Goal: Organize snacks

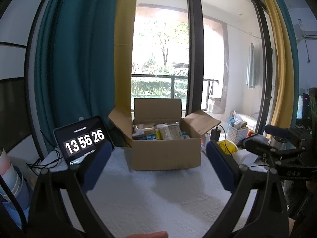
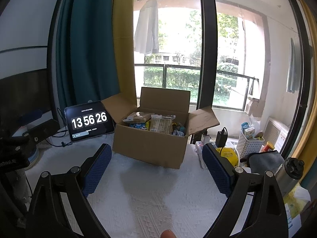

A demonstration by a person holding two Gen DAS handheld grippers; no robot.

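Ahead on counter (image 1: 158,198), box (image 1: 164,152) holding snacks (image 2: 160,126); am hovering left gripper (image 1: 156,164), right gripper (image 2: 156,166), both wide, empty. Packets probably light, crinkly; taking by edges.

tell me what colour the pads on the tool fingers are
Dark blue, with a fine dotted texture on the pads; it shows best in the right wrist view.

Tablet clock (image 2: 90,121), white basket (image 2: 250,144)

There is one cardboard box (image 2: 152,146) with four flaps up. Many snack packs (image 2: 158,124) fill it, too packed to count. One tablet clock (image 2: 90,122) stands beside it. One white basket (image 2: 248,144), one yellow bag (image 2: 227,154) and one metal bottle (image 2: 290,171) sit nearby.
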